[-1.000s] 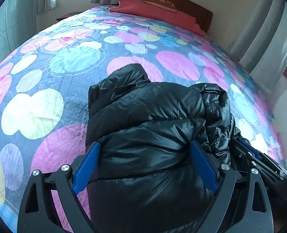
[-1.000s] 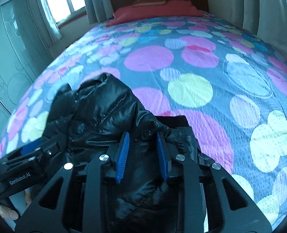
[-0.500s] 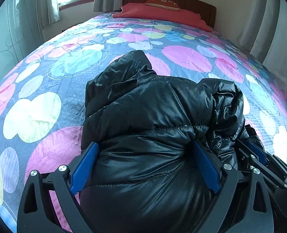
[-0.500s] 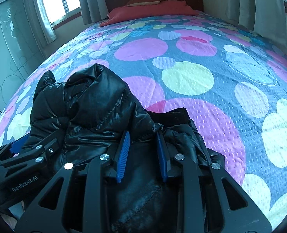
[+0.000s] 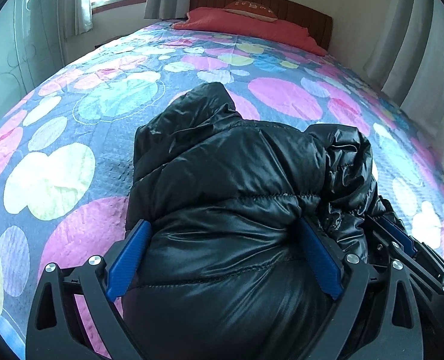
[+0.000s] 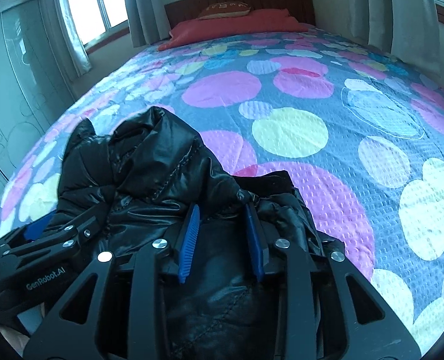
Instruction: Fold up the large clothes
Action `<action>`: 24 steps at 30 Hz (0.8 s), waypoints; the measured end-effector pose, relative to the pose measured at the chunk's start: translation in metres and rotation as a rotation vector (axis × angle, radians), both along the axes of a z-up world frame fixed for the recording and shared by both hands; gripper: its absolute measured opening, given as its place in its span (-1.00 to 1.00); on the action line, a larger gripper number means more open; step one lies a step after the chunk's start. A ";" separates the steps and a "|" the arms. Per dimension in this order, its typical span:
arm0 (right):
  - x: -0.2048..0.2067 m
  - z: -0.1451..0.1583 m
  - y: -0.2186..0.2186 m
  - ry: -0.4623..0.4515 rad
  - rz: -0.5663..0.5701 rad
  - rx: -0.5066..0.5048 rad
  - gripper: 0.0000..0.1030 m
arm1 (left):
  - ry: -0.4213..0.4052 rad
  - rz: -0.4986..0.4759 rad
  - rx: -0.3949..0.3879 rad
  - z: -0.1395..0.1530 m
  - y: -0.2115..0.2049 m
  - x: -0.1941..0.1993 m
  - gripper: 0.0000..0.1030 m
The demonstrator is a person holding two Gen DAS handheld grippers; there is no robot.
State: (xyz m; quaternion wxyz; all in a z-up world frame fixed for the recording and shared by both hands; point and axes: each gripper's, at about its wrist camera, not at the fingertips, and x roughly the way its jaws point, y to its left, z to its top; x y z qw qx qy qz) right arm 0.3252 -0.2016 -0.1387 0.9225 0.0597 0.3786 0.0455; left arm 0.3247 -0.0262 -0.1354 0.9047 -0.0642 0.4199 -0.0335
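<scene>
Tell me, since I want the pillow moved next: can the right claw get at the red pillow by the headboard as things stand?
Probably not. The right claw has the shiny black puffer jacket between its opening jaws, and the red pillow lies far off across the spotted bedspread.

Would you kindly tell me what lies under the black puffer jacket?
The shiny black puffer jacket rests on the purple bedspread with coloured circles, visible all around it. The part directly beneath is covered, so anything there cannot be seen.
</scene>
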 end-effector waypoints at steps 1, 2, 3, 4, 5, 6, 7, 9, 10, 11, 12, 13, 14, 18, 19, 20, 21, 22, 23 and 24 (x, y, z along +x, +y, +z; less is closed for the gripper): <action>-0.002 0.003 0.000 -0.004 0.000 -0.001 -0.22 | 0.003 -0.002 -0.006 0.002 0.001 0.000 0.85; -0.006 0.008 0.001 -0.009 -0.003 -0.009 -0.15 | 0.008 -0.007 -0.010 0.004 0.002 -0.001 0.85; -0.009 0.012 0.002 -0.015 -0.004 -0.010 -0.11 | 0.010 -0.011 -0.013 0.006 0.002 -0.001 0.85; -0.014 0.018 0.003 -0.024 -0.005 -0.008 0.01 | 0.009 -0.015 -0.015 0.010 0.004 -0.003 0.85; -0.019 0.023 0.004 -0.035 -0.011 -0.008 0.13 | 0.004 -0.018 -0.009 0.014 0.005 -0.005 0.85; -0.025 0.028 0.004 -0.043 -0.018 -0.010 0.16 | -0.004 -0.020 -0.003 0.017 0.005 -0.009 0.85; -0.030 0.033 0.004 -0.048 -0.024 -0.009 0.19 | -0.017 -0.023 0.010 0.022 0.006 -0.014 0.85; -0.043 0.043 0.002 -0.055 -0.032 0.003 0.19 | -0.043 -0.029 0.035 0.030 0.008 -0.024 0.85; -0.049 0.046 0.001 -0.060 -0.039 0.004 0.19 | -0.057 -0.028 0.054 0.034 0.010 -0.032 0.85; -0.057 0.050 0.001 -0.067 -0.043 0.001 0.19 | -0.071 -0.023 0.074 0.039 0.012 -0.041 0.85; -0.065 0.053 0.001 -0.070 -0.046 -0.005 0.19 | -0.078 -0.015 0.086 0.042 0.014 -0.047 0.85; -0.071 0.055 0.000 -0.073 -0.049 -0.010 0.20 | -0.090 -0.004 0.095 0.046 0.017 -0.055 0.85; -0.080 0.057 0.000 -0.077 -0.051 -0.010 0.21 | -0.109 0.008 0.099 0.051 0.020 -0.067 0.85; -0.110 0.060 0.000 -0.073 -0.066 -0.003 0.27 | -0.139 0.030 0.091 0.063 0.030 -0.101 0.85; -0.115 0.061 0.000 -0.072 -0.067 -0.001 0.29 | -0.148 0.039 0.087 0.067 0.033 -0.111 0.85; -0.125 0.062 0.000 -0.073 -0.073 -0.003 0.30 | -0.154 0.045 0.083 0.069 0.034 -0.117 0.85; -0.132 0.063 0.000 -0.075 -0.073 -0.004 0.30 | -0.161 0.053 0.078 0.073 0.036 -0.128 0.85; -0.137 0.064 0.000 -0.076 -0.072 -0.002 0.32 | -0.167 0.054 0.073 0.076 0.037 -0.135 0.85; -0.144 0.065 0.001 -0.074 -0.075 -0.002 0.34 | -0.174 0.057 0.070 0.079 0.037 -0.143 0.85; -0.149 0.065 0.001 -0.073 -0.076 0.000 0.35 | -0.180 0.060 0.069 0.081 0.036 -0.152 0.85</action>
